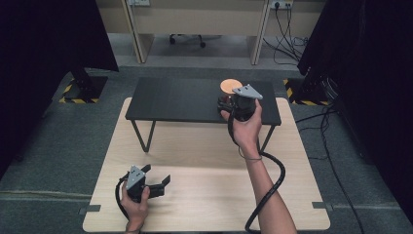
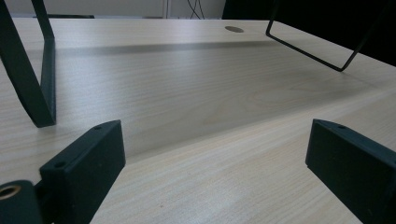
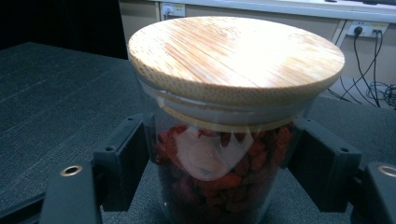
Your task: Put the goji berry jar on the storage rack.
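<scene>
High view, right gripper (image 1: 225,103): held over the right end of the black raised shelf (image 1: 185,100), jaws at the jar (image 1: 229,90).
High view, jar: stands on the shelf near its right rear corner; round wooden lid (image 1: 230,86) faces up.
High view, left gripper (image 1: 163,184): rests low over the light wooden table (image 1: 195,161) at front left, jaws spread, well apart from the jar.
Left gripper view, jaws: wide apart, nothing between them; bare tabletop ahead, a shelf leg (image 2: 32,79) at left.
Right gripper view, jar (image 3: 224,172): glass, filled with red dried pieces, upright on the dark shelf surface.
Right gripper view, jaws: one on each side of the glass body, closed against it below the lid (image 3: 233,56).
</scene>
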`<state>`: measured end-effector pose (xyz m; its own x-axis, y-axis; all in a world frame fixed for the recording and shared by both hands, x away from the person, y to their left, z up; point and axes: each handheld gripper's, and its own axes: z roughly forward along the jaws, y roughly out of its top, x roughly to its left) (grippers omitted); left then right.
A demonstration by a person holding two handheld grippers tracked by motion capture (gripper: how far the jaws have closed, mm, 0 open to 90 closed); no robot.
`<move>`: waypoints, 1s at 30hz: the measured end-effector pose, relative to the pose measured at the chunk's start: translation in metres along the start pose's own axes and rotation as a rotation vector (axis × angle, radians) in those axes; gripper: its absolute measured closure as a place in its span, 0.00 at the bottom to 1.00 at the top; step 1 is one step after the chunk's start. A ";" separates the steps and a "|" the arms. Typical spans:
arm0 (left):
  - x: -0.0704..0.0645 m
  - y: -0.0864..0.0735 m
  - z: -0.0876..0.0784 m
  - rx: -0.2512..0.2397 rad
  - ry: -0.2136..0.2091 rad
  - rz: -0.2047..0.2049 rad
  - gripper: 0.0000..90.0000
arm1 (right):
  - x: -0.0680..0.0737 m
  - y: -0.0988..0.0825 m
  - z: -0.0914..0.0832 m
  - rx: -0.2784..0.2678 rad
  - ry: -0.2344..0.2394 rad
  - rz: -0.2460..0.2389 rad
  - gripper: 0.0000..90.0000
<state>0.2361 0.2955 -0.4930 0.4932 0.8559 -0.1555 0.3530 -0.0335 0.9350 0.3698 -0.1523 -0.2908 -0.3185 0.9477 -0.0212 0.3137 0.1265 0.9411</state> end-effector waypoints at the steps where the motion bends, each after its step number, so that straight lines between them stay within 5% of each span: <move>1: 0.000 0.000 0.000 0.000 0.000 0.000 0.05 | 0.000 0.000 0.000 0.001 0.000 0.000 0.29; 9: 0.000 0.000 0.000 0.000 -0.001 -0.001 0.05 | -0.004 0.000 0.000 -0.002 0.012 0.005 0.28; 14: 0.001 0.000 0.000 -0.001 -0.002 -0.003 0.05 | -0.007 -0.004 -0.006 -0.033 0.020 0.011 0.02; 21: 0.000 0.000 0.000 0.001 0.000 0.001 0.05 | -0.008 -0.010 -0.033 -0.060 0.032 -0.012 0.01; 30: -0.001 0.000 0.000 0.003 0.003 0.005 0.05 | -0.020 -0.041 -0.070 -0.097 0.084 0.009 0.01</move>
<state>0.2358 0.2944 -0.4926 0.4924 0.8574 -0.1495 0.3527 -0.0396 0.9349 0.3004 -0.1973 -0.3053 -0.3917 0.9200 0.0116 0.2297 0.0856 0.9695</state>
